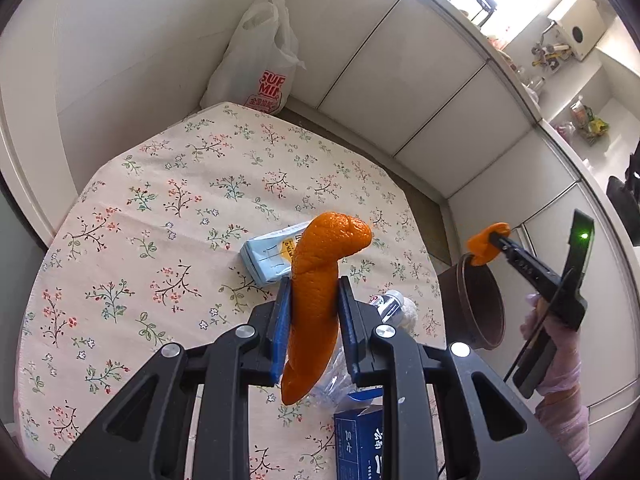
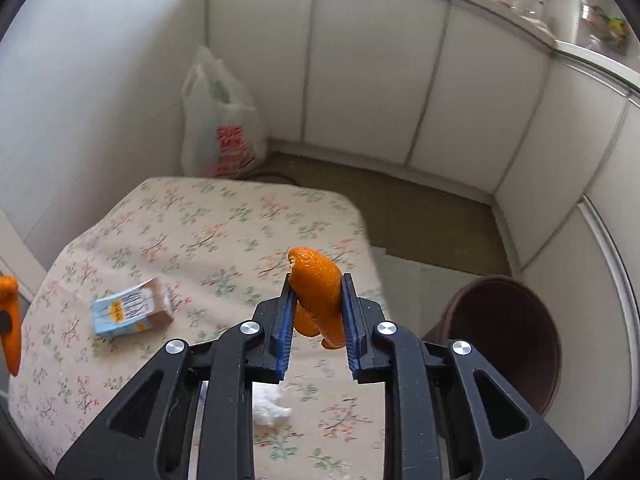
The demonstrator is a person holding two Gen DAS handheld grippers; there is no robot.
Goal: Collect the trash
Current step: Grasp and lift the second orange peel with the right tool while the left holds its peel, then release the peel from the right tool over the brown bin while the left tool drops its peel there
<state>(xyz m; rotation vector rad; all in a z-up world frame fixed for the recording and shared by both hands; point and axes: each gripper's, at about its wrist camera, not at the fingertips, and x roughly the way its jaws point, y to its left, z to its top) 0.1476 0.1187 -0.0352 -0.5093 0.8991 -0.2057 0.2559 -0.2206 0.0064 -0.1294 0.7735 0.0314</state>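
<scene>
Orange peel [image 1: 316, 304] sits clamped in the left gripper [image 1: 314, 312] above the floral tablecloth [image 1: 160, 200]. Right gripper [image 2: 318, 312] pinches a smaller peel piece [image 2: 320, 292] beside the brown bin [image 2: 508, 340].

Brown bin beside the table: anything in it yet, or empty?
Cannot tell. The brown bin shows only dark inner wall in both views; its bottom is hidden. The right tool holds its orange peel outside it.

The left claw [image 1: 314, 308] grips a long orange peel [image 1: 320, 280] above the flowered desk [image 1: 160, 208]. The right claw [image 1: 494, 240] holds a smaller peel [image 1: 482, 246] over the brown bin [image 1: 480, 304]. A blue carton [image 1: 268, 258] lies behind.
</scene>
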